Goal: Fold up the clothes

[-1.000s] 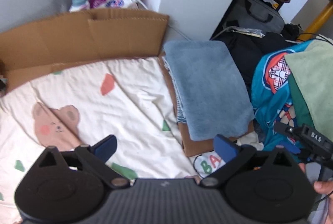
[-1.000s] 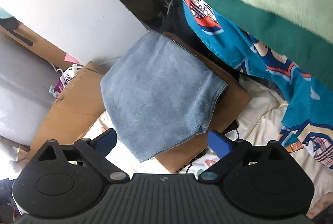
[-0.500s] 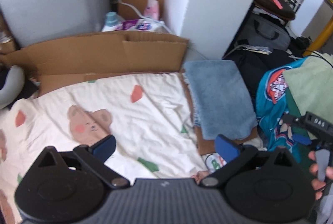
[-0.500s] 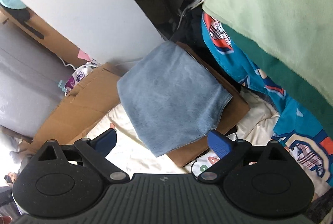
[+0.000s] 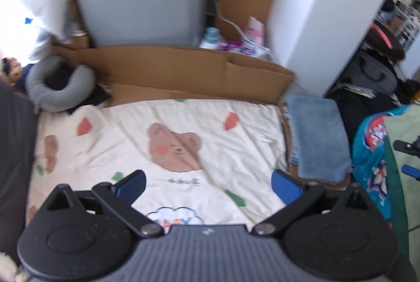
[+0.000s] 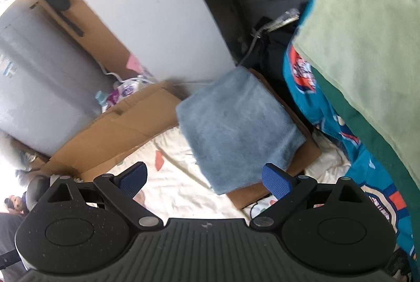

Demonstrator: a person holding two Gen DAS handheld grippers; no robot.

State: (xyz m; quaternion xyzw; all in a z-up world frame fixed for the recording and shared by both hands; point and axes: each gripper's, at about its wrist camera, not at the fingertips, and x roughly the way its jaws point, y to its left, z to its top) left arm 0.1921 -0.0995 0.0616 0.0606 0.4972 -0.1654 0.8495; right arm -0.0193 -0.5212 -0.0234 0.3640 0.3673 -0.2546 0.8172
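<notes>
Bear-print sheet (image 5: 223,145) over cardboard (image 5: 183,69) (cluttered room); folded blue towel (image 6: 239,124) beside.

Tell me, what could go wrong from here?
1. Both grippers, left and right, are open and empty, so the next grab at the heaped clothes may catch several layers.
2. The folded blue towel lies close to the heap; pulling a garment could drag it askew.

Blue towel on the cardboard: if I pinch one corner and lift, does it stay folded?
Probably not. The blue towel looks soft and plush, so it should droop and unfold from one corner. Its folded layers lie loose at the edge. It likely drags rather than slides on the cardboard.
</notes>
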